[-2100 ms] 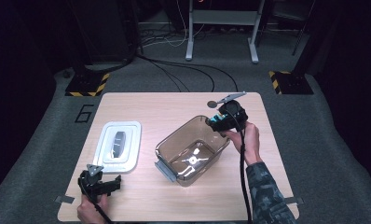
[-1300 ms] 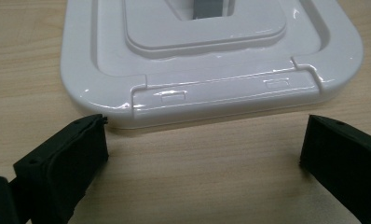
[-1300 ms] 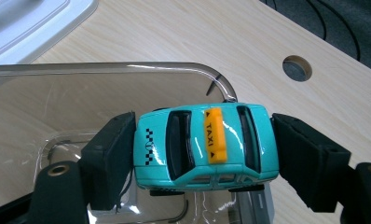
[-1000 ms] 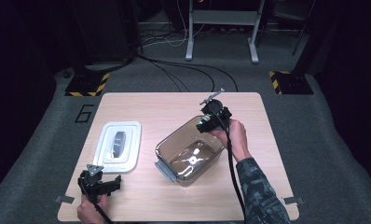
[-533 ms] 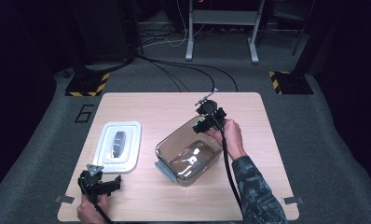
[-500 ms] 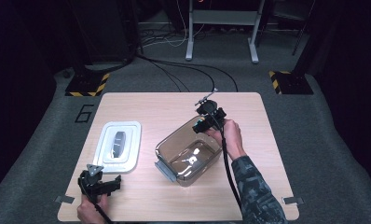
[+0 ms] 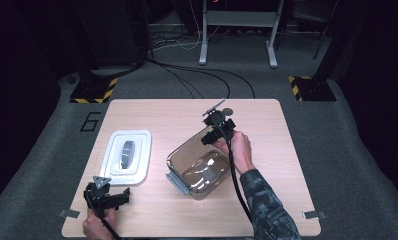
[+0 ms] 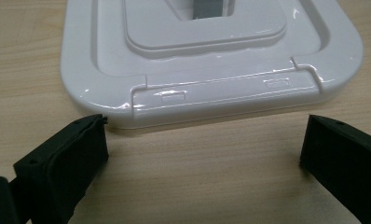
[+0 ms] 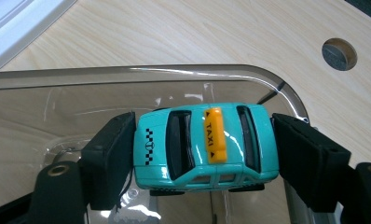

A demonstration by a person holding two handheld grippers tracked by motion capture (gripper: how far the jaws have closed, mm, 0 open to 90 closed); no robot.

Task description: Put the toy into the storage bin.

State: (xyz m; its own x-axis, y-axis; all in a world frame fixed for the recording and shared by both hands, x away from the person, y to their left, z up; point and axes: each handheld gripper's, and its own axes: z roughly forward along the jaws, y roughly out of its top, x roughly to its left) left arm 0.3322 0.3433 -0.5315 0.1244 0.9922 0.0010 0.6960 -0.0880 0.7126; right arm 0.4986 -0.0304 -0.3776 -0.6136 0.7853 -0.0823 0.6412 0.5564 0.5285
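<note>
A light wooden table bears a white rectangular plastic lid beside a clear plastic container.

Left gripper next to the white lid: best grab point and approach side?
Take the white lid by its near short edge, on the flat latch tab, coming in low and level from the person's side. The lid lies flat on the table, and the open left gripper already faces that edge.
</note>
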